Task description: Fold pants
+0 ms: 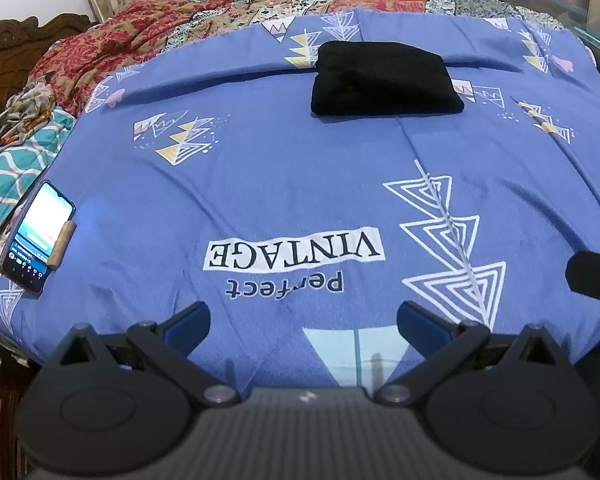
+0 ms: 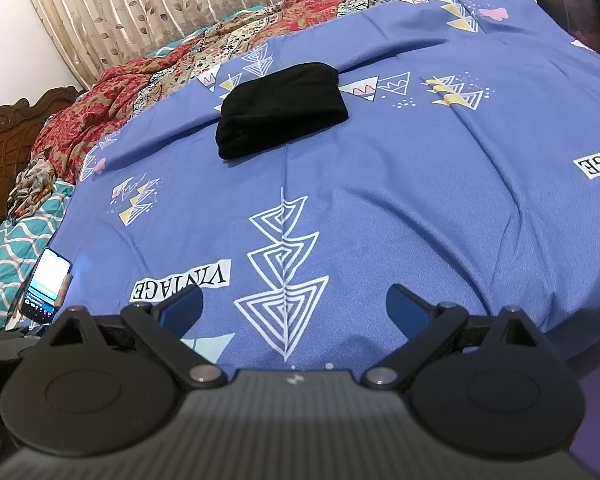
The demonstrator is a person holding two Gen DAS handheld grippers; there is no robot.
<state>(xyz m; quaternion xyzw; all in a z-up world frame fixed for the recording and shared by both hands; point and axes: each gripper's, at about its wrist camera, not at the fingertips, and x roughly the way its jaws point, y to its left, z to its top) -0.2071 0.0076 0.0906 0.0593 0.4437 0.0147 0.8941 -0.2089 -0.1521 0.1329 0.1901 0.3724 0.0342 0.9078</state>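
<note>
The black pants [image 1: 384, 78] lie folded into a compact rectangle on the blue printed bedsheet [image 1: 280, 184], far ahead of both grippers. In the right wrist view the same pants [image 2: 282, 110] sit up and left of centre on the sheet [image 2: 420, 200]. My left gripper [image 1: 304, 314] is open near the bed's front edge, with nothing between its blue-padded fingers. My right gripper [image 2: 294, 300] is open too, held over the white triangle print and empty. A dark part of the right tool [image 1: 594, 274] shows at the right edge of the left wrist view.
A lit phone [image 1: 38, 236] leans at the bed's left edge, also visible as the phone [image 2: 46, 286] in the right view. Red patterned blankets [image 1: 112, 44] and a teal quilt [image 1: 8, 176] pile along the left and back. Curtains [image 2: 140, 8] hang behind; a carved wooden headboard [image 2: 4, 132] stands left.
</note>
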